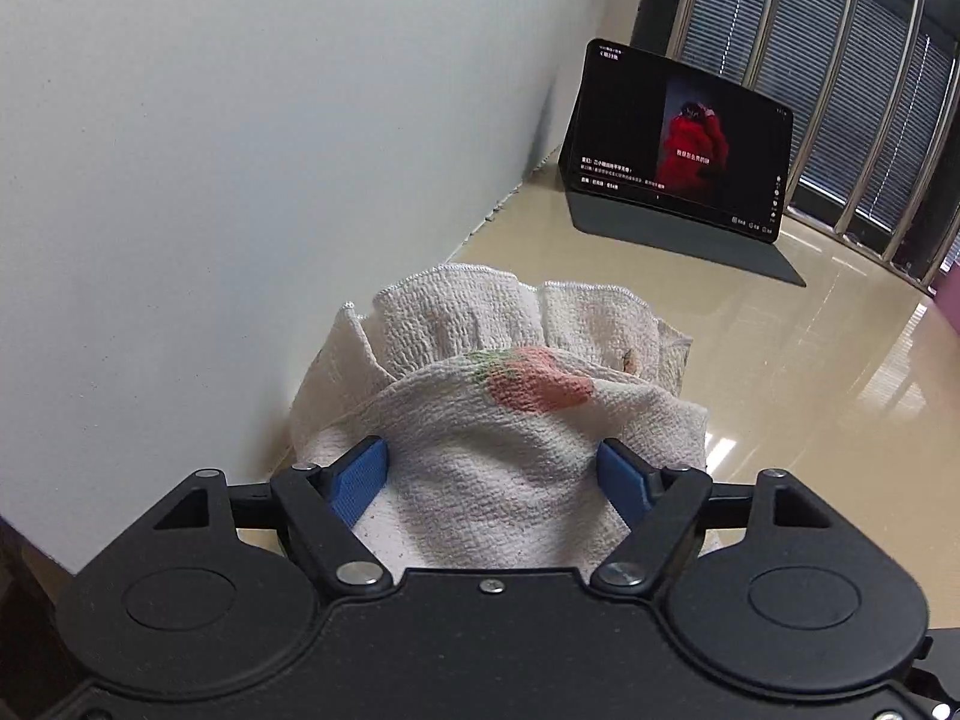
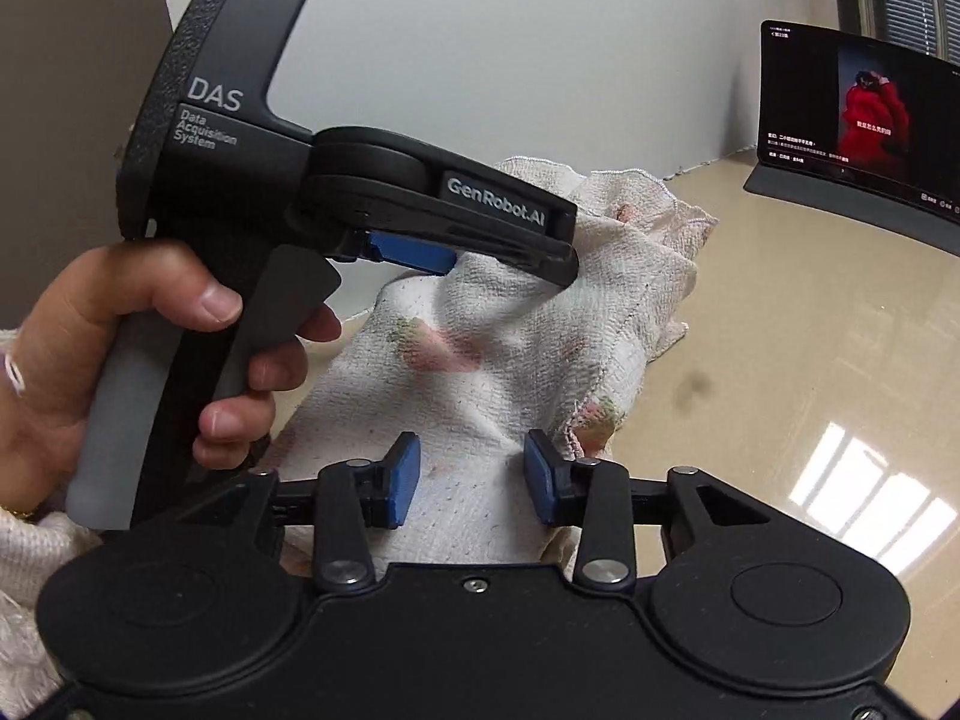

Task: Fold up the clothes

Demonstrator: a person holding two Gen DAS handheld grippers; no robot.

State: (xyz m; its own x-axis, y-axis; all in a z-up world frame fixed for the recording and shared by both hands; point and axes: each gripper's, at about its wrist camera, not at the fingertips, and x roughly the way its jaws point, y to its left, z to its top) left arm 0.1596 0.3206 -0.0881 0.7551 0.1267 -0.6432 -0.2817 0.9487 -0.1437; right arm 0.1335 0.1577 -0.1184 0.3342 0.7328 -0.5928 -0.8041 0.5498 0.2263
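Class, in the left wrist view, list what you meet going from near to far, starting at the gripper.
left gripper → white cloth → beige tabletop → tablet → window bars

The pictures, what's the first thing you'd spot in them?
A crumpled white cloth with a red strawberry print lies bunched between the left gripper and the right gripper. Behind it, a tablet glows with a red picture on the shiny beige table.

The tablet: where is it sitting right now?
The tablet stands propped on the beige table at the far right in both views, beyond the white cloth, by the window bars.
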